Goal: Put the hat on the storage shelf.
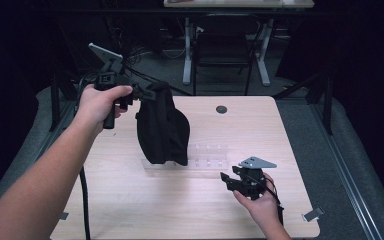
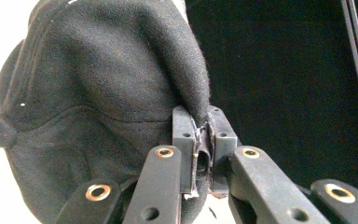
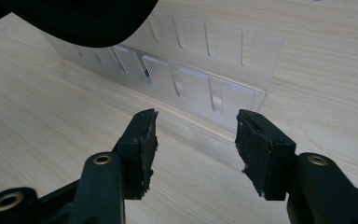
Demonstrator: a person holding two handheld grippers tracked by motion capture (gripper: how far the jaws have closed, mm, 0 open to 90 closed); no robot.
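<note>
We are lifting the cap (image 1: 162,125) by its edge in the clenched left hand-held gripper (image 1: 139,92) so it hangs over the clear rack (image 1: 207,161); the right hand-held gripper (image 1: 231,181) is waiting released above the tabletop (image 1: 130,200).

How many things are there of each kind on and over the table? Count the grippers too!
Black caps: 1, hanging from the left gripper
Clear slotted racks: 1, on the table
Grippers: 2, the left one shut on the cap and the right gripper open with nothing between its jaws
Total: 4
</note>
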